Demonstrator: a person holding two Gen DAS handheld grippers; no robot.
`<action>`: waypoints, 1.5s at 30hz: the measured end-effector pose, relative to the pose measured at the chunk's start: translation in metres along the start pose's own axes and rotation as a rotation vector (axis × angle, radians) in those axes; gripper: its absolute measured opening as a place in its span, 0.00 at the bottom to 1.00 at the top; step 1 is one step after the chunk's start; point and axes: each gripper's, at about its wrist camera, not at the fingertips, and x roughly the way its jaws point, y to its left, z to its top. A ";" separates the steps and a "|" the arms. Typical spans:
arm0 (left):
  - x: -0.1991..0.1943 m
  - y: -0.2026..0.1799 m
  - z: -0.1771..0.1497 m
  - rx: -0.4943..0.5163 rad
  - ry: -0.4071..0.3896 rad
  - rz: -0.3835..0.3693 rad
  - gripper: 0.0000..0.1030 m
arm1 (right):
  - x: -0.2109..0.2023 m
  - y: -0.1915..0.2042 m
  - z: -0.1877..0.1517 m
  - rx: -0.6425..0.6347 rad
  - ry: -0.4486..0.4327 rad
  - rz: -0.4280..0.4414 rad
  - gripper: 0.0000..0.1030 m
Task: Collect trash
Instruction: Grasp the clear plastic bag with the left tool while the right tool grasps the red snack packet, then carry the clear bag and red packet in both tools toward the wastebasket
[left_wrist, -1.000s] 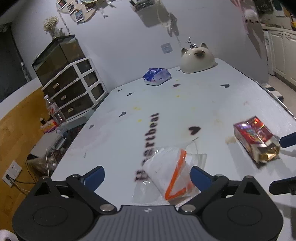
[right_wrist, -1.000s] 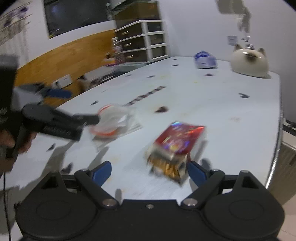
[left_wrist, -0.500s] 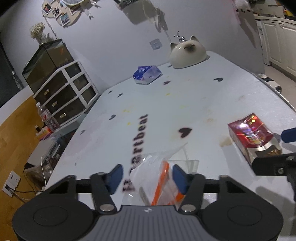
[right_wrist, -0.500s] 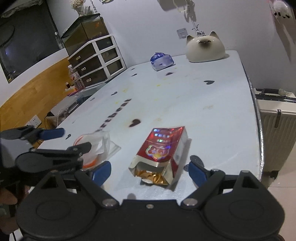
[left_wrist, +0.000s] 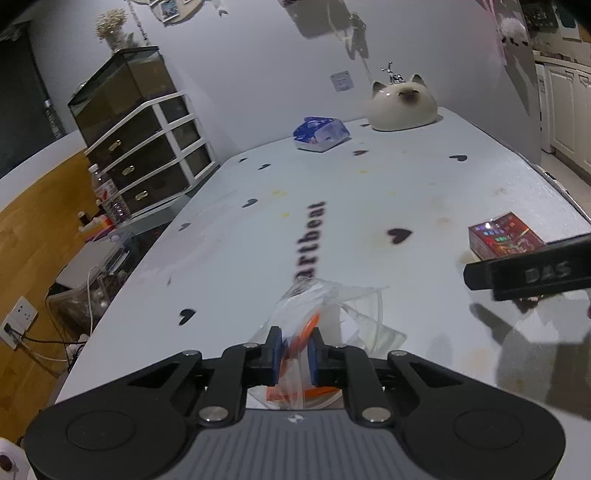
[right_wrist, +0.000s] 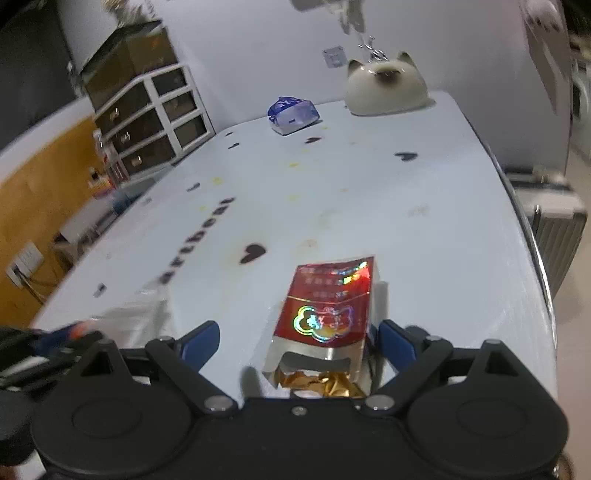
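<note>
While on table (left_wrist: 406, 192): two wrappers.

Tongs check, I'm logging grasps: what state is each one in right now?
Left tongs: just closed on the crumpled clear plastic bag with orange strip.
Right tongs: open around the red foil cigarette pack, not gripping.

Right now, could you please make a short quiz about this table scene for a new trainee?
1. True or false: the left gripper is shut on the clear plastic bag.
2. What lies between the open jaws of the right gripper? A) red packet B) blue tissue pack C) cat-shaped ornament
3. Fill in: the blue tissue pack sits at the table's far end, beside the ___-shaped ornament.

Key: 1 true, its jaws have just been closing on the bag; 2 A, the red packet, not yet gripped; 3 cat.
</note>
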 end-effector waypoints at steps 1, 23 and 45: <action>-0.002 0.002 -0.002 -0.006 -0.001 -0.002 0.14 | 0.000 0.003 -0.001 -0.021 -0.001 -0.015 0.89; -0.097 -0.004 -0.037 -0.197 -0.083 -0.115 0.05 | -0.123 0.006 -0.046 -0.175 -0.066 -0.028 0.52; -0.212 -0.059 -0.080 -0.254 -0.173 -0.217 0.05 | -0.272 -0.031 -0.108 -0.158 -0.195 -0.034 0.50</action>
